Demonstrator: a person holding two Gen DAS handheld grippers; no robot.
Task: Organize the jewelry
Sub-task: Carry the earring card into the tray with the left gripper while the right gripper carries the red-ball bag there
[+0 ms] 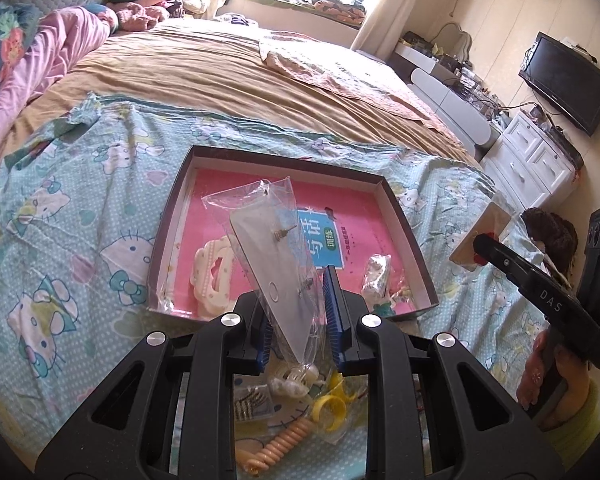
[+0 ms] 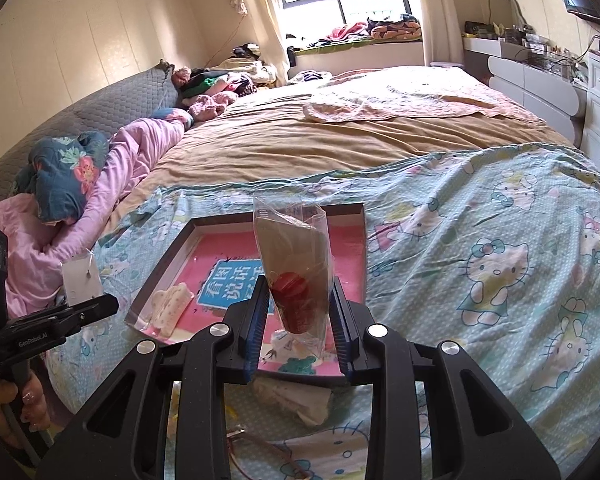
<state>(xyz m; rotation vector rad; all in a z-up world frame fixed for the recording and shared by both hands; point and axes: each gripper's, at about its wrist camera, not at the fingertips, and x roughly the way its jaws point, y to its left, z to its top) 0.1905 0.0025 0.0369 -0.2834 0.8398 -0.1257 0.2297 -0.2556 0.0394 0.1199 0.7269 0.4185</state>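
My left gripper (image 1: pixel 296 300) is shut on a clear bag with a white earring card (image 1: pixel 268 248), held tilted above the near edge of the dark shallow box (image 1: pixel 288 156). My right gripper (image 2: pixel 300 300) is shut on a clear bag holding a brown card with a red piece (image 2: pixel 296 292), also above the box (image 2: pixel 362 240). A pink book lines the box floor. On it lie a cream hair clip (image 1: pixel 214 276) and a small packet (image 1: pixel 376 280). Each view catches the other gripper at its edge: the right gripper (image 1: pixel 484 244) and the left gripper (image 2: pixel 112 304).
The box rests on a turquoise cartoon-cat sheet (image 1: pixel 80 208) spread over a bed. Near me on the sheet lie a yellow clip (image 1: pixel 332 412), a peach spiral hair tie (image 1: pixel 280 444) and a white clip (image 1: pixel 292 384). Pink bedding (image 2: pixel 132 160) lies left, white drawers (image 1: pixel 532 160) right.
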